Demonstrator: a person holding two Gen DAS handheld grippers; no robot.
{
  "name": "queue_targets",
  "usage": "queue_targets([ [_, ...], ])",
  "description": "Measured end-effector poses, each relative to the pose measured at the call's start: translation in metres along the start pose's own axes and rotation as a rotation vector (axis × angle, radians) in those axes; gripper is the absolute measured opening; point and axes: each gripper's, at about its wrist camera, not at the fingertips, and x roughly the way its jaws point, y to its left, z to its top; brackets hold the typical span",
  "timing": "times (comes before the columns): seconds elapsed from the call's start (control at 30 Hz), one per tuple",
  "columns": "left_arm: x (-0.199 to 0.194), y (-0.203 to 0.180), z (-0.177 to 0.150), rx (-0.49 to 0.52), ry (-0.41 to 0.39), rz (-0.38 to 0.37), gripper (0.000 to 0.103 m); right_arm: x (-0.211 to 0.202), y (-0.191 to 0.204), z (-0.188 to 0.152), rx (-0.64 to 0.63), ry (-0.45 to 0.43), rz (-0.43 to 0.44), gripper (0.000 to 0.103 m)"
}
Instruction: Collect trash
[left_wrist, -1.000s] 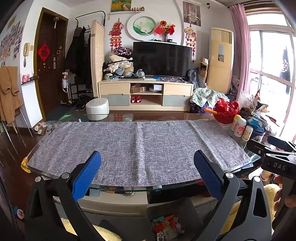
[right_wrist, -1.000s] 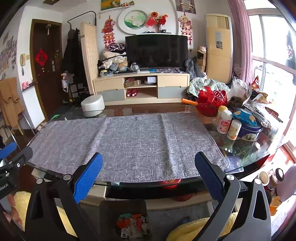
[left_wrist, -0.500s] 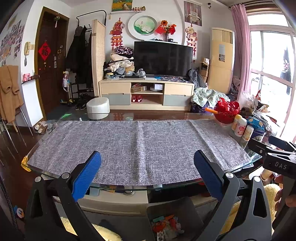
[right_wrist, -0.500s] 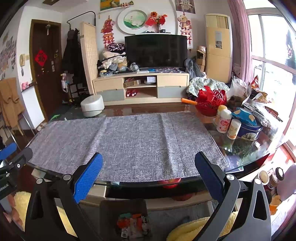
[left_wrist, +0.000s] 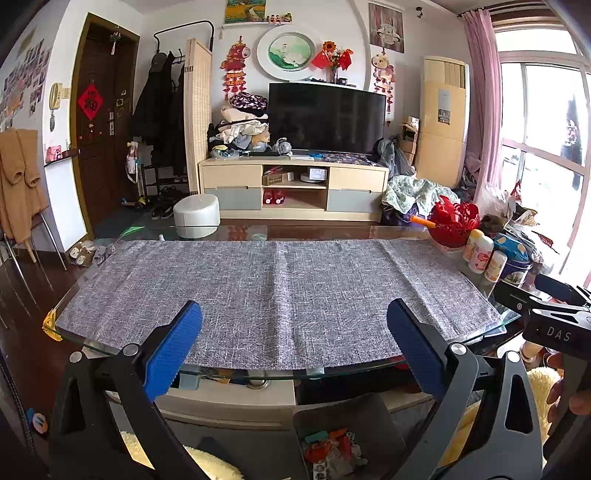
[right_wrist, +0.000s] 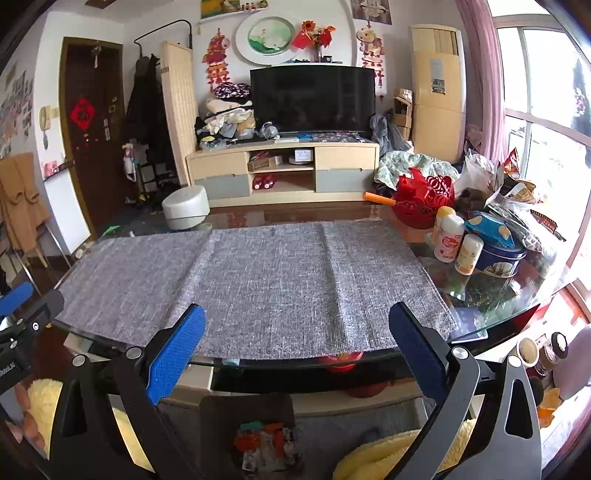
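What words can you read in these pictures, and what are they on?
"DAS": on the right gripper, rest cut off.
"RoboLAI", roughly: on the left gripper.
Red door sign: one character, too blurred.
Bottles, air conditioner label: print too small.

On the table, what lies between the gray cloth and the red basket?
In the right wrist view, only bare glass table separates the gray cloth from the red basket; nothing else lies on that stretch.
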Motion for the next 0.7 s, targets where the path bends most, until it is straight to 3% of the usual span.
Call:
queue_targets([
  [0.7,-0.0012,0.0002,-0.0004,-0.002,-0.005,0.005,0.095,-0.0018,-0.0011,0.0011,0.009,-0.006,0.003,0.100],
])
